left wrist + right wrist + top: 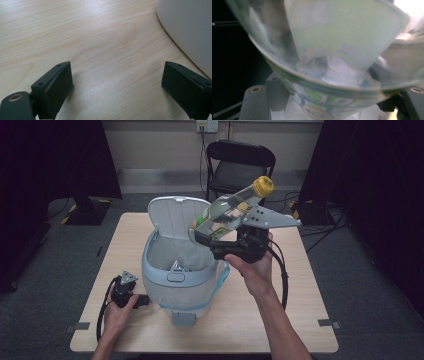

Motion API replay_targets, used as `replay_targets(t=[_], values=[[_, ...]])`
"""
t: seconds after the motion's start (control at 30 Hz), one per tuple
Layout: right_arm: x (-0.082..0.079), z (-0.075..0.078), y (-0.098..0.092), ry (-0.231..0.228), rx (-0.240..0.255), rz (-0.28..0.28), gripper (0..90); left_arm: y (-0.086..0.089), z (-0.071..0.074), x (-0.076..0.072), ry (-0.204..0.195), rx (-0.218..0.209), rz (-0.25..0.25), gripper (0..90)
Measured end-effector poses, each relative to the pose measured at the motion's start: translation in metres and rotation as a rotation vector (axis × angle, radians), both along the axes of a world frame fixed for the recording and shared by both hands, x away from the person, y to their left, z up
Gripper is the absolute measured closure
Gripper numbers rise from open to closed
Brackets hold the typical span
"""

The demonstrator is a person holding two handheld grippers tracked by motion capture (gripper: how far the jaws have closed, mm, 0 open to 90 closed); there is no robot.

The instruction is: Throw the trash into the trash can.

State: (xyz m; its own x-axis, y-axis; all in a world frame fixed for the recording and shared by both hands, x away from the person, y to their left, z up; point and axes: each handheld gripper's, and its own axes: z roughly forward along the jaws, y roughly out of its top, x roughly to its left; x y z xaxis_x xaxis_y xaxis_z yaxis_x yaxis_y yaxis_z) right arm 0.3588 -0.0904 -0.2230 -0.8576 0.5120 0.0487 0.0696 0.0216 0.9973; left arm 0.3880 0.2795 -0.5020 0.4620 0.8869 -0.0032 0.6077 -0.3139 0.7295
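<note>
My right gripper [212, 231] is shut on a clear plastic bottle [230, 207] with a yellow cap [263, 186] and a green label. It holds the bottle tilted, cap up and to the right, above the open mouth of a pale blue pedal bin [150, 267]. The bin's white lid [175, 215] stands up at the back. In the right gripper view the bottle [337, 50] lies across the jaws, close and blurred, with one finger [254, 102] showing beside it. My left gripper [128, 282] rests on the table left of the bin, its jaws [117, 82] wide apart over bare wood.
The bin stands mid-table on the light wooden table [310, 285], lined with a white bag, its pedal [183, 319] toward me. Its wall [190, 27] is close to the left gripper's right. A black folding chair [240, 165] stands beyond the far edge.
</note>
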Motion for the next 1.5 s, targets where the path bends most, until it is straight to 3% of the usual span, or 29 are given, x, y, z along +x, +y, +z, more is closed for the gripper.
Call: replay_targets(t=[0.47,0.77,0.93,1.3,1.5], values=[[0.016,-0.004,0.035,0.039,-0.042,0.071,27.9,0.000,0.000,0.000,0.000,0.000,0.000,9.3],[0.032,-0.017,0.050,0.082,-0.142,0.087,27.8,0.000,0.000,0.000,0.000,0.000,0.000,9.3],[0.038,-0.023,0.052,0.117,-0.158,0.095,27.7,0.000,0.000,0.000,0.000,0.000,0.000,9.3],[0.039,-0.031,0.052,0.132,-0.222,0.130,27.6,0.000,0.000,0.000,-0.001,0.003,0.000,9.3],[0.040,-0.033,0.051,0.137,-0.227,0.142,27.4,0.000,0.000,0.000,0.000,0.000,0.000,9.3]])
